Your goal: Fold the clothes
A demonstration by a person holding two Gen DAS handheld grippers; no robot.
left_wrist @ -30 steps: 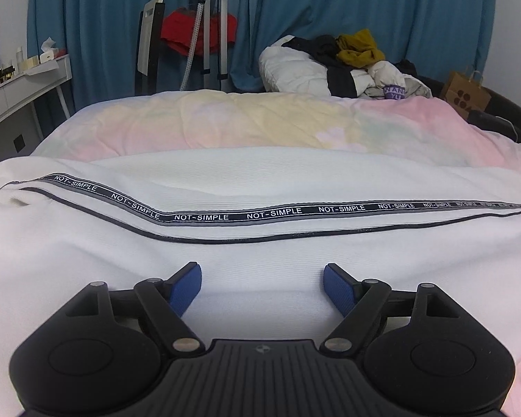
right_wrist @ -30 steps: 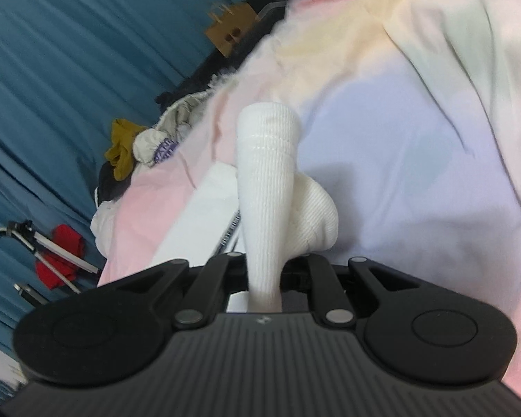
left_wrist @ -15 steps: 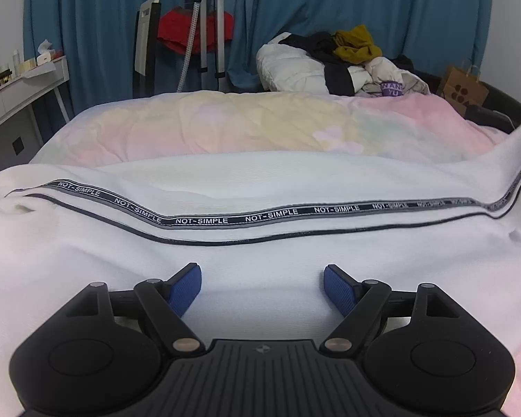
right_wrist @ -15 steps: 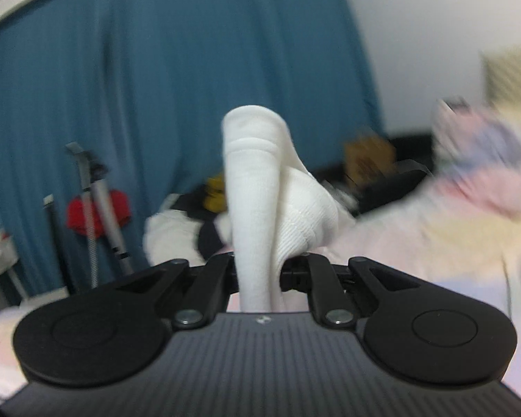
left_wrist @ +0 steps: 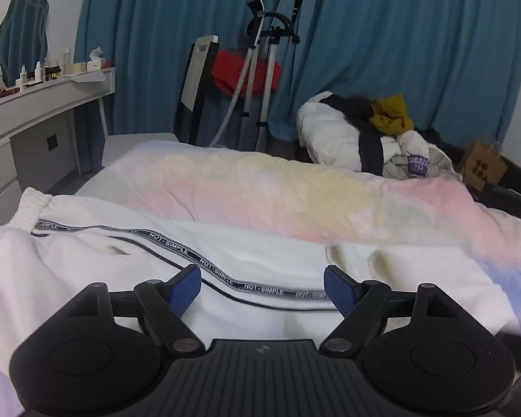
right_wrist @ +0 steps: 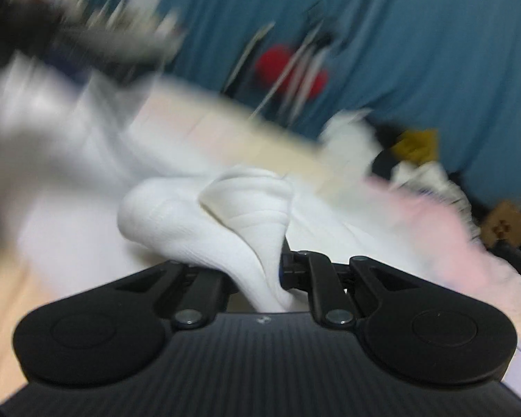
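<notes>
White sweatpants (left_wrist: 87,260) lie across the bed with a black "NOT-SIMPLE" stripe (left_wrist: 177,248) along the leg and the elastic waistband (left_wrist: 27,205) at the left. The leg end is doubled back over the garment at the right (left_wrist: 399,267). My left gripper (left_wrist: 262,286) hovers open just above the stripe, holding nothing. In the right wrist view, which is blurred by motion, my right gripper (right_wrist: 257,271) is shut on the ribbed white cuff (right_wrist: 246,208) of the sweatpants, which bulges out above its jaws.
A pastel quilt (left_wrist: 295,191) covers the bed. A heap of clothes (left_wrist: 371,132) lies at its far side, with a brown paper bag (left_wrist: 482,166) to the right. A white dresser (left_wrist: 34,111) with bottles stands on the left. A garment steamer stand (left_wrist: 257,80) and blue curtains are behind.
The right gripper has swung left with the cuff, folding the leg over the garment. The left gripper's view has shifted, and the waistband now shows at the left.
</notes>
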